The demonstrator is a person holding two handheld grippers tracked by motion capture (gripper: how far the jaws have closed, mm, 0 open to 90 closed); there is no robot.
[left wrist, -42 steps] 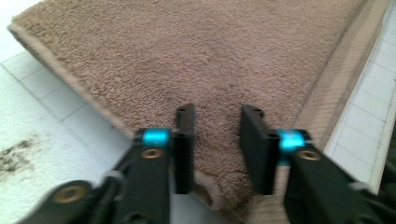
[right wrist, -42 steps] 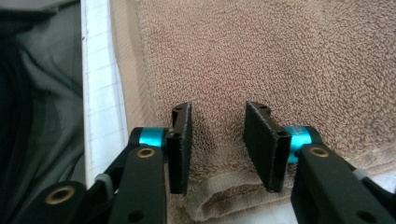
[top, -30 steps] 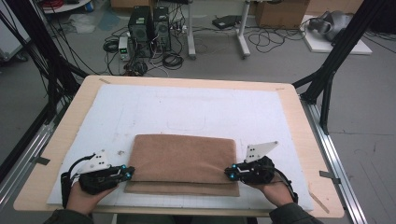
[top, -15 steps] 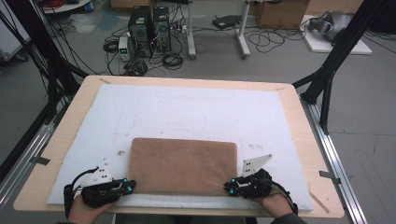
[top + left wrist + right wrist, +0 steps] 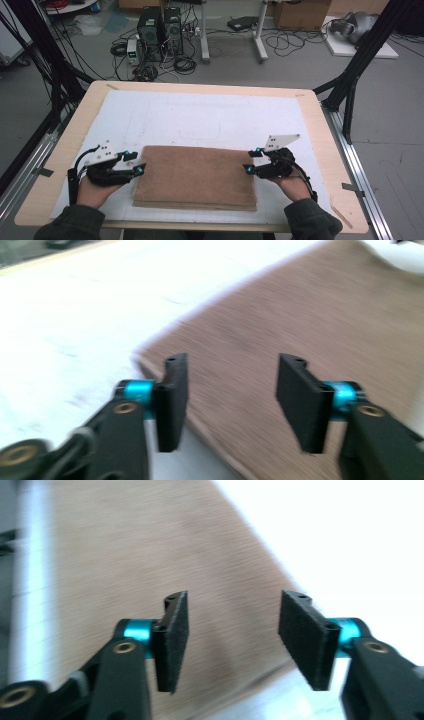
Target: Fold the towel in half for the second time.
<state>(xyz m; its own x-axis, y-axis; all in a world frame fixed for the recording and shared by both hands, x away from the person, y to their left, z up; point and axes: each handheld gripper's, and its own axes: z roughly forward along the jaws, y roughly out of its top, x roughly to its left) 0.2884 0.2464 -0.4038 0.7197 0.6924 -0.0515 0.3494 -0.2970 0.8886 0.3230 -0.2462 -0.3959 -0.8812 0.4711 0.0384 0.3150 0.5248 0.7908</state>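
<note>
Each black hand-held gripper (image 5: 131,167) has cyan fittings, brass screws, trailing cable; sleeves (image 5: 75,222) dark green.

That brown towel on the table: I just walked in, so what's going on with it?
A person is folding a brown rectangular terry towel on the white mat of the wooden table, one claw in each hand. The towel lies folded in layers. The left claw and right claw have just been opening, with nothing pinched between their pads, and sit at the towel's side edges.
</note>
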